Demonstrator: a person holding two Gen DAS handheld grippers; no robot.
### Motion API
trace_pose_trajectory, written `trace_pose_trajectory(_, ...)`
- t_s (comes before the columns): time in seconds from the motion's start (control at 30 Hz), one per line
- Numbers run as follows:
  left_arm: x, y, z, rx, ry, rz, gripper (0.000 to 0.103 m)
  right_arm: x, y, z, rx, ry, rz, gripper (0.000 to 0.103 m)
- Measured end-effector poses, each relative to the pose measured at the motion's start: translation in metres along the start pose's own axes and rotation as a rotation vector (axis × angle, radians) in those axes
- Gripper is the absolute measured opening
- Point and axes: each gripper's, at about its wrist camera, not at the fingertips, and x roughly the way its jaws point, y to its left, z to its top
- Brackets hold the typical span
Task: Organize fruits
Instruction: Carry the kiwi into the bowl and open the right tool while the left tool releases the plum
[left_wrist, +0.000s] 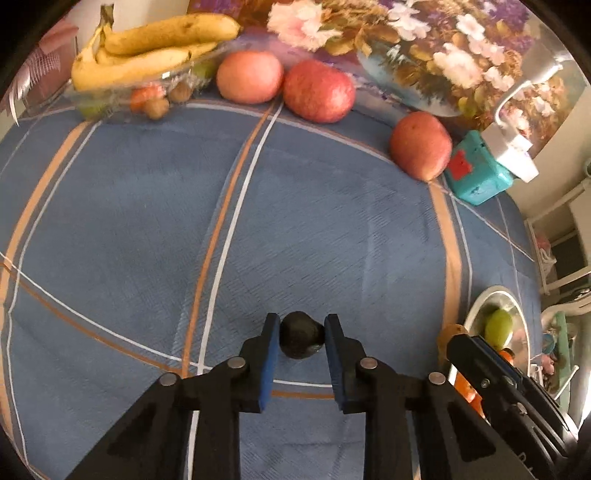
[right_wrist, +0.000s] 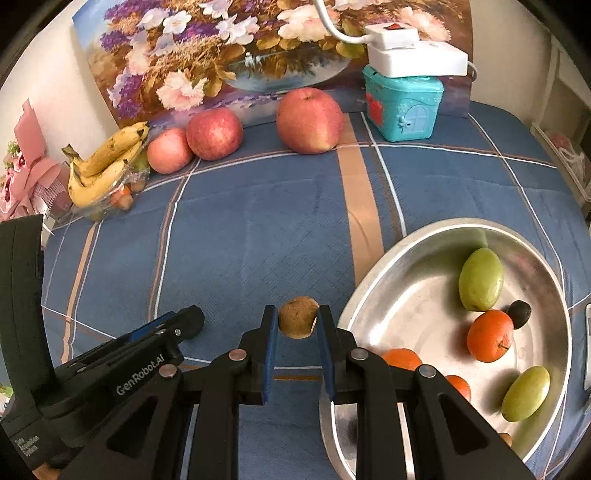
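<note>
Near the front edge of the blue plaid cloth (right_wrist: 258, 236), the left gripper (left_wrist: 301, 334) is clamped on a small dark fruit (left_wrist: 300, 339), and just to its right the right gripper (right_wrist: 295, 325) is clamped on a small brown fruit (right_wrist: 297, 316). Beside that, the metal bowl (right_wrist: 369, 295) holds green and orange fruit. Three apples (right_wrist: 309, 120) and bananas (right_wrist: 107, 162) sit along the far side.

Home (plaid bedsheet (right_wrist: 258, 229), floral painting (right_wrist: 221, 48))
</note>
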Motion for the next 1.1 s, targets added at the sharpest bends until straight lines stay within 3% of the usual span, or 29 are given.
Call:
trace_pose_trajectory(0.13,-0.02,-0.016,0.0,0.013,-0.021,-0.072,0.026,-0.023,-0.007,0.001,0.018,-0.04,0.012,0.022)
trace_pose_trajectory(0.37,-0.039,-0.077,-0.024,0.157,0.004,-0.176,0.026,-0.057,-0.057,-0.012,0.121,-0.075,-0.027,0.022)
trace_pose_trajectory(0.5,-0.027,-0.102,-0.044,0.216,0.056,-0.179,0.026,-0.065,-0.09,-0.025,0.187,-0.053,-0.081,0.022)
trace_pose_trajectory(0.73,-0.017,-0.113,-0.067,0.232,0.119,-0.151,0.029,-0.059,-0.122,-0.046,0.228,0.035,-0.158,0.022)
trace_pose_trajectory(0.8,-0.018,-0.112,-0.07,0.228,0.129,-0.153,0.034,-0.055,-0.124,-0.05,0.234,0.054,-0.16,0.023)
trace_pose_trajectory(0.87,-0.024,-0.108,-0.073,0.222,0.126,-0.153,0.057,-0.054,-0.124,-0.054,0.236,0.067,-0.155,0.023)
trace_pose_trajectory(1.03,-0.036,-0.097,-0.074,0.2,0.107,-0.154,0.059,-0.059,-0.12,-0.06,0.241,0.063,-0.15,0.029)
trace_pose_trajectory(1.1,-0.042,-0.085,-0.077,0.171,0.098,-0.151,0.066,-0.063,-0.117,-0.063,0.237,0.059,-0.151,0.029)
